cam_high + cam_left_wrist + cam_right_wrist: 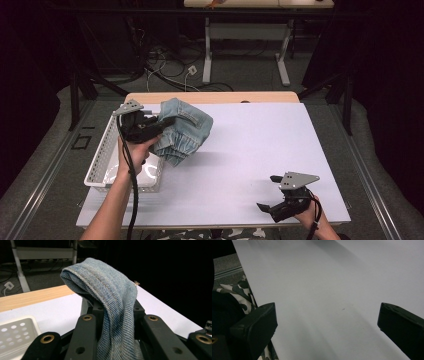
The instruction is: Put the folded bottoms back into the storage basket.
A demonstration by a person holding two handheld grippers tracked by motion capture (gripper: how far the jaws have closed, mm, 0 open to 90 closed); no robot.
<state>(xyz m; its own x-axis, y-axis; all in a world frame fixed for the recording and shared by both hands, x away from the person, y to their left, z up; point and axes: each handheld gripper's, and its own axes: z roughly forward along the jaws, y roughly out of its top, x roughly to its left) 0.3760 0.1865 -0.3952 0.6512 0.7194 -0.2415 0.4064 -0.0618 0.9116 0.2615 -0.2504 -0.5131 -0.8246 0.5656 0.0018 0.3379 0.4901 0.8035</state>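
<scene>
A bundle of light-blue denim (187, 131) hangs in the air at the table's left, just right of the white basket. My left gripper (167, 121) is shut on it, and the person's left hand holds the gripper above the basket's right rim. In the left gripper view the denim (110, 293) drapes over and between the black jaws of the left gripper (113, 311), with a thick stitched hem on top. My right gripper (266, 191) rests low near the table's front right corner, jaws wide apart. In the right gripper view the right gripper (327, 323) has only bare white table between its jaws.
A white perforated basket (101, 152) stands along the table's left edge, also seen as the basket (17, 331) at lower left. The white table top (260, 135) has a wooden strip along its far edge. Cables and desk legs lie on the floor beyond.
</scene>
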